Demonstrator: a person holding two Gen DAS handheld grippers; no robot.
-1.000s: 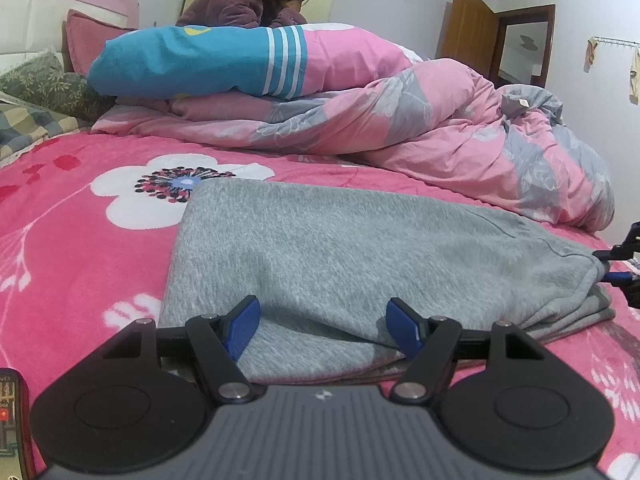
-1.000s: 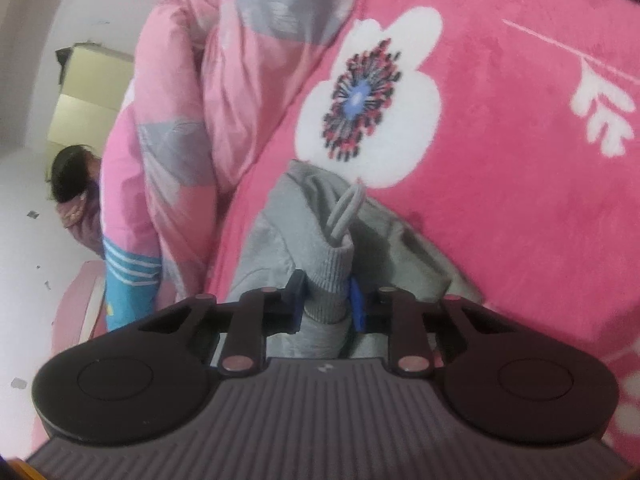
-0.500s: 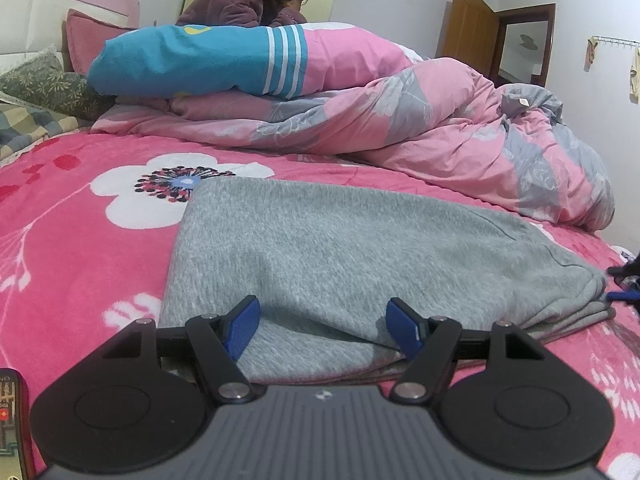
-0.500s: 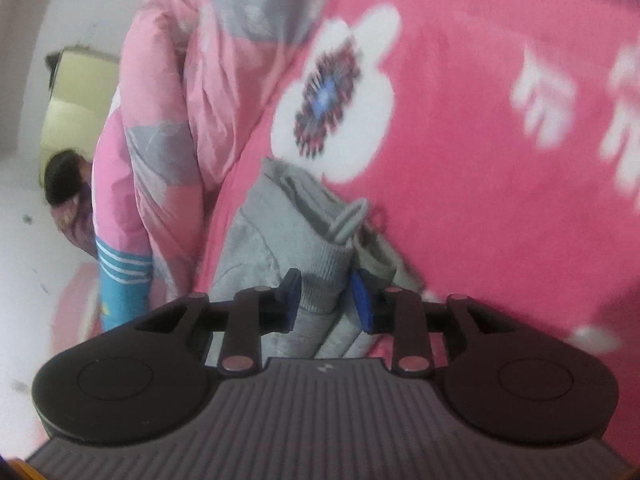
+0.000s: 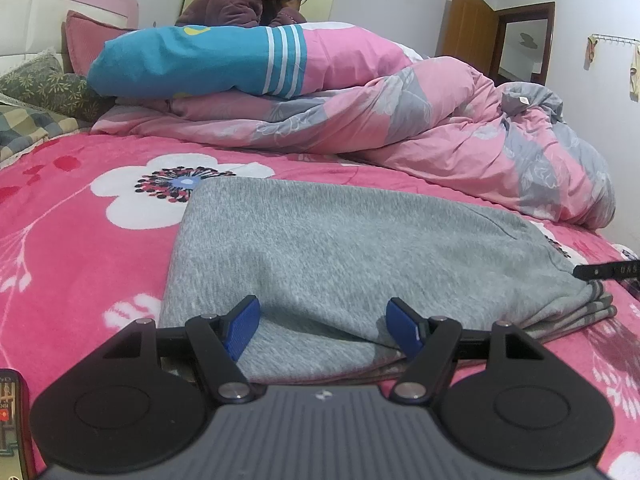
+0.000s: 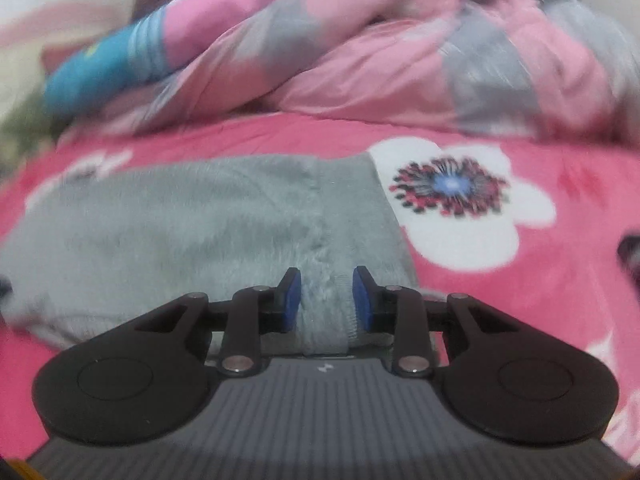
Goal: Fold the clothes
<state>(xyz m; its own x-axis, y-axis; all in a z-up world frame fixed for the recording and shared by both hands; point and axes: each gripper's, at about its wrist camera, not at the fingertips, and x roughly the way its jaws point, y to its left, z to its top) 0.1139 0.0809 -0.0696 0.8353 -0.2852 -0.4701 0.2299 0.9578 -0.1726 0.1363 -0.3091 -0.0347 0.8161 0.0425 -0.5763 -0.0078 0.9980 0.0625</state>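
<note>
A gray garment (image 5: 328, 256) lies folded flat on the pink flowered blanket (image 5: 80, 240) that covers the bed, with a rumpled pink and gray quilt (image 5: 440, 128) heaped behind it.

The left gripper (image 5: 322, 326) sits low at the near edge of the garment. Its two blue pads (image 5: 240, 326) stand wide apart, one on each side of a raised hump of gray cloth. The cloth lies between them, but neither pad presses on it, so this gripper is released.

The right gripper (image 6: 326, 300) is at the ribbed end of the same garment (image 6: 200, 216), close to a white flower on the blanket. A narrow band of ribbed cloth runs between its fingers (image 6: 290, 300). A small gap shows on each side of that band, so the pads do not clamp it. This view is blurred. In the left camera's view, a dark tip of the right gripper shows at the right edge, just beside the garment's layered end.
</note>
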